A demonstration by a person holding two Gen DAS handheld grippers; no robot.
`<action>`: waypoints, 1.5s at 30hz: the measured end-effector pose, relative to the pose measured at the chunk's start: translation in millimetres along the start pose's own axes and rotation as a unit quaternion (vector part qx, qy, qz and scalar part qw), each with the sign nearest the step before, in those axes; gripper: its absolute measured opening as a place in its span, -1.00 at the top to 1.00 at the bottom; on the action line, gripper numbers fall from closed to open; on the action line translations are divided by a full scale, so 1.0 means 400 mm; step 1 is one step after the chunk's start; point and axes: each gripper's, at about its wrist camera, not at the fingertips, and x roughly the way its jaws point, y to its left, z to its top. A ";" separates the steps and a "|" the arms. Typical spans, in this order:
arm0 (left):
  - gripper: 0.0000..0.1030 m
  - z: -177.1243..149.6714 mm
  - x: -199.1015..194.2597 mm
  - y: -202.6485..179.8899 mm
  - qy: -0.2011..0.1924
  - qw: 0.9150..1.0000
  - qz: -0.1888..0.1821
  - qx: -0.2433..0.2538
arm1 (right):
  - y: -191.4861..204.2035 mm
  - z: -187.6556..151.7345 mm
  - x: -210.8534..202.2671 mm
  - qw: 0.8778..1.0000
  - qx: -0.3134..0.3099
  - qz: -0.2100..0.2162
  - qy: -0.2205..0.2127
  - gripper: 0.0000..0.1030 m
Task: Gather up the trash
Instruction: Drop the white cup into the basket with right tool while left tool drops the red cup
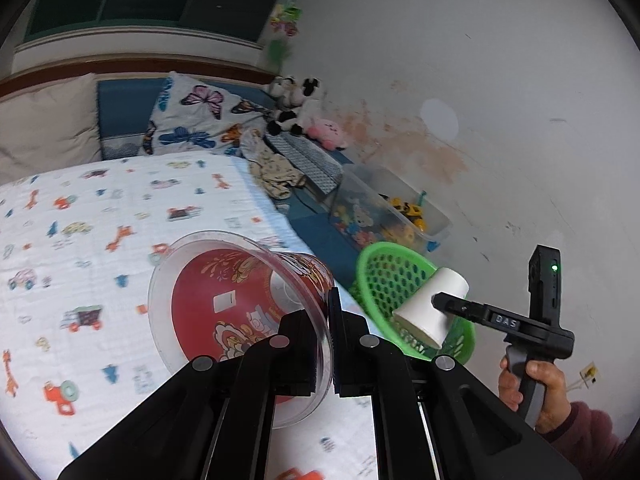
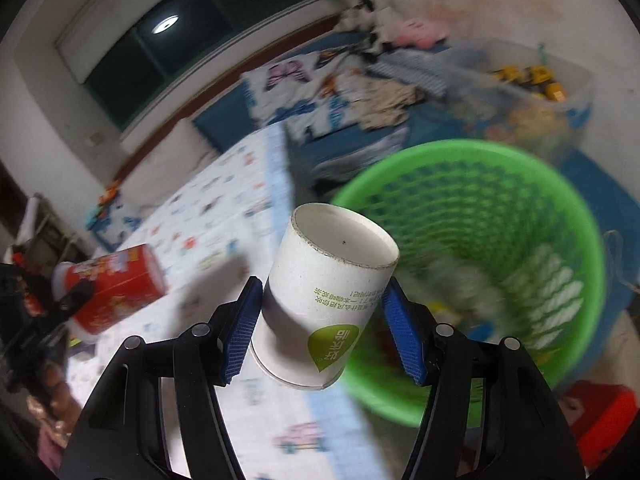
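Two cups gripped, green basket [image 2: 460, 160] holding blurred scraps

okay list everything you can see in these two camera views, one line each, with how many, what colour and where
paper cup: one, white with green leaf logo, clamped in the right gripper, near the basket
plastic cup: one, clear with red printed label, rim pinched by the left gripper, over the bed
basket: one, green mesh, beside the bed
bedsheet: one, white with vehicle print
pillow: one, butterfly print, at the bed's head
toy bin: one, clear, by the wall
plush toys: several, black-white and pink, in the corner
right hand: one, on the gripper handle
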 end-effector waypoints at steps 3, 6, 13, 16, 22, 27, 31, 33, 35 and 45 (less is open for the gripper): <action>0.89 0.008 0.033 -0.048 0.007 1.000 -0.010 0.013 | -0.046 -0.001 -0.006 1.000 -0.002 -0.028 -0.007 -0.20; 0.90 0.015 0.067 -0.096 0.014 0.999 -0.017 0.025 | -0.082 -0.003 -0.007 0.998 -0.008 -0.056 -0.012 -0.21; 0.90 0.029 0.134 -0.183 0.029 0.998 -0.029 0.051 | -0.161 -0.008 0.005 0.996 -0.003 -0.085 -0.013 -0.25; 0.89 0.038 0.166 -0.214 0.036 0.997 -0.035 0.061 | -0.181 -0.012 -0.002 0.996 0.003 -0.086 -0.015 -0.37; 0.89 0.038 0.228 -0.295 0.053 0.993 -0.047 0.091 | -0.205 -0.027 -0.049 0.996 0.013 -0.081 -0.029 -0.40; 0.89 0.028 0.294 -0.340 0.076 0.990 -0.051 0.103 | -0.209 -0.039 -0.098 0.996 0.013 -0.075 -0.043 -0.45; 0.89 0.020 0.350 -0.357 0.096 0.989 -0.044 0.103 | -0.200 -0.060 -0.132 0.996 0.001 -0.076 -0.054 -0.51; 0.89 0.015 0.369 -0.362 0.105 0.988 -0.039 0.104 | -0.195 -0.070 -0.139 0.996 -0.003 -0.074 -0.055 -0.53; 0.89 0.008 0.395 -0.369 0.116 0.987 -0.033 0.107 | -0.192 -0.082 -0.143 0.996 -0.009 -0.075 -0.055 -0.54; 0.20 -0.035 0.446 -0.380 0.147 0.983 -0.010 0.109 | -0.170 -0.147 -0.156 0.995 -0.035 -0.083 -0.051 -0.56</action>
